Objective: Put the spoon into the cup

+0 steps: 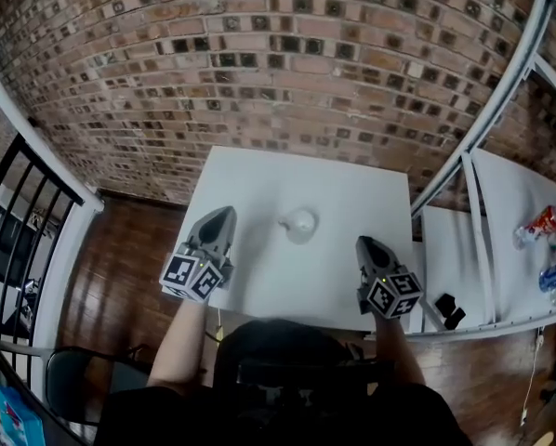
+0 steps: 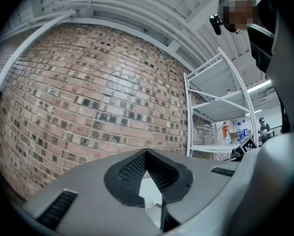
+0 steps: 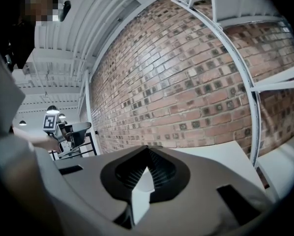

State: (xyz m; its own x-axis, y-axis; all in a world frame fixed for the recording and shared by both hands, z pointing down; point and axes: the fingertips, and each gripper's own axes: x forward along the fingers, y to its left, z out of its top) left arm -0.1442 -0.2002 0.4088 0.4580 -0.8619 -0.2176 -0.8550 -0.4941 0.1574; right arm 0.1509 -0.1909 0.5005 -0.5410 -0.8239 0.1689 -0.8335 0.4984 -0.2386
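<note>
A small white cup (image 1: pixel 299 224) stands near the middle of the white table (image 1: pixel 259 179). I cannot make out a spoon in any view. My left gripper (image 1: pixel 224 215) hovers over the table's left part, to the left of the cup, and points at the brick wall. In the left gripper view its tips (image 2: pixel 146 154) meet with nothing between them. My right gripper (image 1: pixel 364 243) sits at the table's right front, right of the cup. Its tips (image 3: pixel 147 151) also meet, empty. The cup shows in neither gripper view.
A white metal shelf rack (image 1: pixel 483 212) stands right of the table, with bottles (image 1: pixel 541 222) and a black object (image 1: pixel 448 310) on it. A brick wall (image 1: pixel 287 54) lies behind the table. Left are a black railing (image 1: pixel 18 221) and a chair (image 1: pixel 73 379).
</note>
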